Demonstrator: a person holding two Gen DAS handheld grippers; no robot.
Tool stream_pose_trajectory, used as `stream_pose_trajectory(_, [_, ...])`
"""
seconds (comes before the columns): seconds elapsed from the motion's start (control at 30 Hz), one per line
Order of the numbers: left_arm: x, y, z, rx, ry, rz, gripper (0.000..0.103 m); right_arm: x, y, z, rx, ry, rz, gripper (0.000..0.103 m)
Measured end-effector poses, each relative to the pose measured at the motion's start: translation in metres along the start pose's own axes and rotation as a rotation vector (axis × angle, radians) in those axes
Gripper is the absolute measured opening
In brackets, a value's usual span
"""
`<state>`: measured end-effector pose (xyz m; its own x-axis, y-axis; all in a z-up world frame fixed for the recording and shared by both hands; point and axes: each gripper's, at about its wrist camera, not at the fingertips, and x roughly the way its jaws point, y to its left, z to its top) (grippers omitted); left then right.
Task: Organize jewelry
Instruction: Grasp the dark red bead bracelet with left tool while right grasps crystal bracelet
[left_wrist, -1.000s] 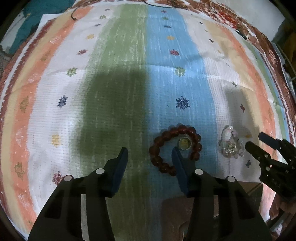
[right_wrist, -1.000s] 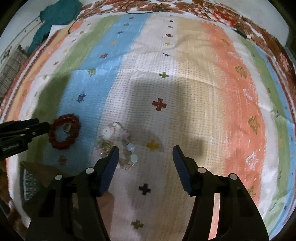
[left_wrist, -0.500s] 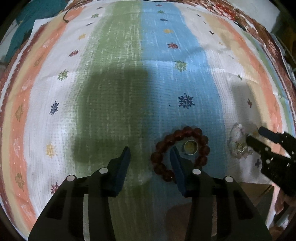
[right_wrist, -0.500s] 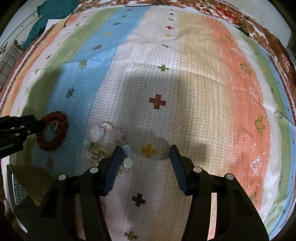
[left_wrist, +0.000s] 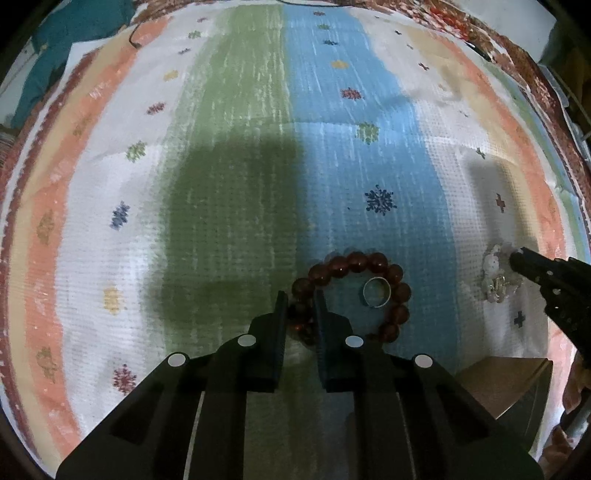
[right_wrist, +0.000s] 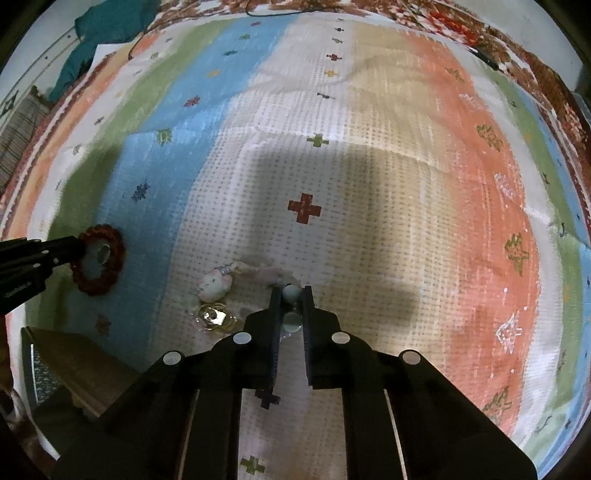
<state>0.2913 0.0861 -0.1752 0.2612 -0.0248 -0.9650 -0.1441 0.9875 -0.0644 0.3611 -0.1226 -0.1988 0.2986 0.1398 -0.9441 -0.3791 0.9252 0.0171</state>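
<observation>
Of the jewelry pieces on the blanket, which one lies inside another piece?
The small metal ring: it lies within the loop of the dark red bead bracelet, whose near-left beads the left gripper clamps. The pale pieces lie apart.

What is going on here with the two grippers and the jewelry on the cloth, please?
A person is sorting jewelry on a striped cloth with a gripper in each hand. The left gripper is shut on the red bead bracelet, which encircles a ring. The right gripper is shut on a pale bead of a second piece, beside a white charm and a gold piece. A box sits near the cloth's front edge. Nothing looks lifted yet.
</observation>
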Motion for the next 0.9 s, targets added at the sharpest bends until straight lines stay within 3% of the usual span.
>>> stream_pose_trajectory(0.37, [-0.044, 0.004, -0.007, -0.010, -0.084, -0.039, 0.013, -0.034, 0.005, 0.003, -0.009, -0.087, 0.015, 0.011])
stream_pose_trajectory(0.9, [-0.076, -0.013, 0.001, -0.001, -0.164, -0.071, 0.013, -0.069, 0.011, 0.001, 0.009, -0.164, 0.054, 0.011])
